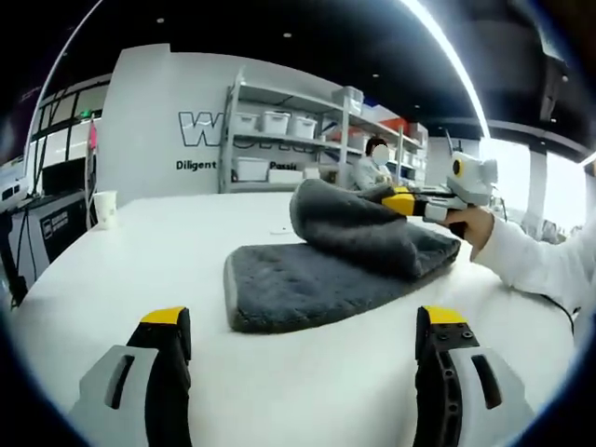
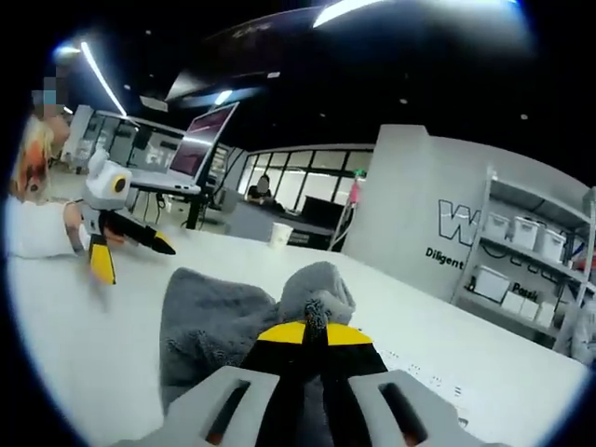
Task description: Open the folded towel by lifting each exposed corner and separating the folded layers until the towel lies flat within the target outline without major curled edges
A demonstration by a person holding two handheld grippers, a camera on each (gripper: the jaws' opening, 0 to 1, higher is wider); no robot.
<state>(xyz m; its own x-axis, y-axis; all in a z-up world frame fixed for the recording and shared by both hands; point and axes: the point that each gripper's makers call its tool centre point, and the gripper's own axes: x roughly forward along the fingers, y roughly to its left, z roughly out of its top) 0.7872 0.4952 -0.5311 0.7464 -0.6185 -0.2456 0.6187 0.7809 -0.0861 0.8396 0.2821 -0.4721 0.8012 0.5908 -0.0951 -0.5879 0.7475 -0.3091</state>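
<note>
I am pinching a lifted corner of the grey towel (image 1: pixel 326 261) on the white desk (image 1: pixel 140 251) with my right tool (image 2: pixel 314 331); my left tool (image 1: pixel 303 326), jaws wide, is hovering just beside the towel. If the pinch slips, the layer could flop back curled.

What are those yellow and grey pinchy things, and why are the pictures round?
Those are two claws that a person holds, one in each hand. Each claw carries a small camera with a very wide lens, which makes the pictures round. In the left gripper view, the left claw is open above the white table, holding nothing. Across the table, a hand holds the right claw, which pinches a lifted fold of the grey towel. In the right gripper view you look along that right claw, shut on the towel, and the left claw shows far off. A paper cup stands near the table's edge.
</note>
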